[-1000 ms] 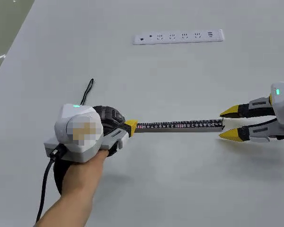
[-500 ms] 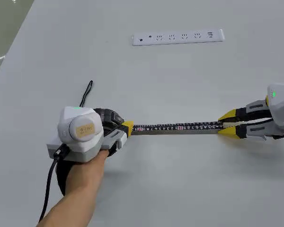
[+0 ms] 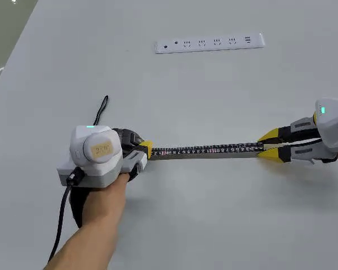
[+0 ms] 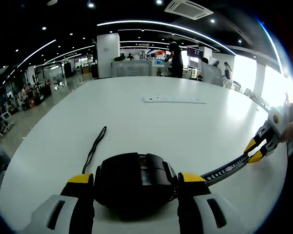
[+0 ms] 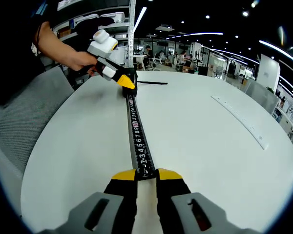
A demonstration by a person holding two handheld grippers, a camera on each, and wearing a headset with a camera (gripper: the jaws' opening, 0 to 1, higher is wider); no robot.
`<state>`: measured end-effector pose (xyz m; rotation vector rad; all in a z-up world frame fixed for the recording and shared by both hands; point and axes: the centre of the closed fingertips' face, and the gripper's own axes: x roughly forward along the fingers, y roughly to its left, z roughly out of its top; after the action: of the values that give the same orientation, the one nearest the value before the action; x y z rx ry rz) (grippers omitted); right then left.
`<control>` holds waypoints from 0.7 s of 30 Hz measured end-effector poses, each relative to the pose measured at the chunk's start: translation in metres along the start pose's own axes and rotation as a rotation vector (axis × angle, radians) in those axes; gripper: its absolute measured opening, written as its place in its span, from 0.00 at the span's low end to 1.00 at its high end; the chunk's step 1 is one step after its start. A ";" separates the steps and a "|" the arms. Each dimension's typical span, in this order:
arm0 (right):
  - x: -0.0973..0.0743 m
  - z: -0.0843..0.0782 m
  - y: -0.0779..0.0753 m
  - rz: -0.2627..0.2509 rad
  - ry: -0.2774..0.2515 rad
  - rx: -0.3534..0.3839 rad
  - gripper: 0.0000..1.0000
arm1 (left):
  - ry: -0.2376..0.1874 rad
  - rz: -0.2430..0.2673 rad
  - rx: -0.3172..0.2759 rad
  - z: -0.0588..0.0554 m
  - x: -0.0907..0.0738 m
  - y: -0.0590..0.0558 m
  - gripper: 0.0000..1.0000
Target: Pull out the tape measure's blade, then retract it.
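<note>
- The left tongs [image 4: 136, 178] are clamping the black tape measure case [image 4: 136, 183] between their yellow-tipped jaws, one jaw on each side. They are holding it low over the white desk [image 3: 214, 95] at the near left. That squeeze is anchoring the case so it is not sliding while the blade is under pull.
- The right tongs [image 5: 146, 174] are pinching closed on the free end of the blade [image 5: 138, 141], at the right of the desk and well apart from the case.
- The blade is stretching straight between the two tongs with its numbers facing up. Whether it is touching the desk or hanging just above it, I cannot tell.
- The tongs are facing each other along one line, which is helping the blade run without a twist or kink.
- The case's black wrist strap [image 3: 101, 109] is trailing loose on the desk on the far side of the case. A white power strip [image 3: 209, 43] is lying at the far edge, clear of the work.
- By my reading the pull-out is largely done and the retract is not yet begun. That step is calling for the right tongs to guide the tip back toward the case rather than let it snap.
</note>
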<state>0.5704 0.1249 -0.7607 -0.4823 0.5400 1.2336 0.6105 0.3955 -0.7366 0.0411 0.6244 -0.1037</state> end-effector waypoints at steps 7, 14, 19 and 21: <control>0.000 -0.001 0.000 -0.003 0.006 -0.002 0.13 | 0.002 0.015 -0.009 0.000 0.000 0.001 0.66; 0.000 -0.001 -0.001 -0.004 0.011 -0.010 0.13 | 0.022 0.014 0.042 -0.003 0.000 0.000 0.64; 0.000 -0.001 -0.002 -0.010 0.015 -0.017 0.13 | 0.031 0.024 0.027 -0.003 0.000 0.001 0.64; 0.000 -0.001 -0.002 -0.010 0.015 -0.018 0.13 | 0.046 0.018 0.011 -0.003 0.001 0.002 0.65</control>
<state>0.5725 0.1238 -0.7612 -0.5097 0.5391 1.2266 0.6101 0.3975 -0.7395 0.0602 0.6691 -0.0896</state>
